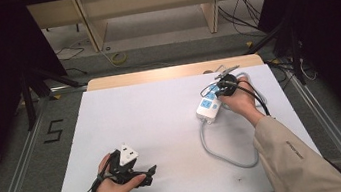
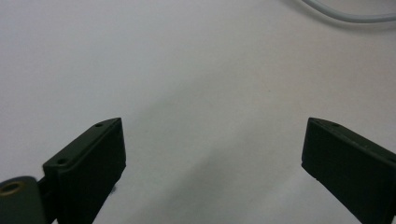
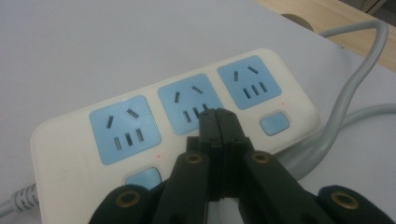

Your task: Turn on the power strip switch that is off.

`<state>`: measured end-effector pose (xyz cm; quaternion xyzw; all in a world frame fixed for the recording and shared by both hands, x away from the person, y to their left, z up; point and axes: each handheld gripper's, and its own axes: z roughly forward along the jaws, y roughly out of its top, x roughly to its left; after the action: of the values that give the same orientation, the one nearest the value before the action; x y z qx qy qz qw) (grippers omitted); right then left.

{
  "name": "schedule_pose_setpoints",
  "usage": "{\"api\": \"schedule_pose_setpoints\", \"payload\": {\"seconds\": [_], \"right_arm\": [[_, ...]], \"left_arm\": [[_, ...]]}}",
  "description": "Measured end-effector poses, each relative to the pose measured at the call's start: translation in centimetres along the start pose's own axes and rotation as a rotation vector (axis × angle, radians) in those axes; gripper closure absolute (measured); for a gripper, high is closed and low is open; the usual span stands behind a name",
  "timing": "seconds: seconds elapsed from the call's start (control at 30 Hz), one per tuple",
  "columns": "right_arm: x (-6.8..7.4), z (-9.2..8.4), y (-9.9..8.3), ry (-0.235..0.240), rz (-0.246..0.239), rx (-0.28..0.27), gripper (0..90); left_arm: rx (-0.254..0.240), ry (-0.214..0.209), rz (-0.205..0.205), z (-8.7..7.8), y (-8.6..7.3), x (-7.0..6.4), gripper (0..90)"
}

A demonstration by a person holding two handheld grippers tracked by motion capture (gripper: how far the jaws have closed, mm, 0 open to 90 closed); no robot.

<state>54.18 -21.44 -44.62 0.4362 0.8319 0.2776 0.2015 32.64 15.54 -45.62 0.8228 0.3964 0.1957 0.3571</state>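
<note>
White table (image 1: 163, 127): pwr strip (image 3: 177, 116) just under closed right tool (image 3: 218, 116); left tool (image 2: 212, 149) wide.

High view: looking forward and down over the whole white table (image 1: 163, 127), from well above. Left gripper view: facing bare tabletop from close by, catching a grey cable (image 2: 345, 14) at its top edge. Right gripper view: looking steeply down, very close, on the power strip (image 3: 177, 116), which the high view is sharing.
</note>
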Motion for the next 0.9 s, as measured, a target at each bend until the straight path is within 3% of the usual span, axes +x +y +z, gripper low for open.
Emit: {"api": "schedule_pose_setpoints", "payload": {"seconds": [0.9], "right_arm": [[0.03,0.16,0.22,0.003,-0.001,0.033,90.0]], "left_arm": [[-0.003,-0.002,-0.002,0.01,0.0,-0.04,5.9]]}}
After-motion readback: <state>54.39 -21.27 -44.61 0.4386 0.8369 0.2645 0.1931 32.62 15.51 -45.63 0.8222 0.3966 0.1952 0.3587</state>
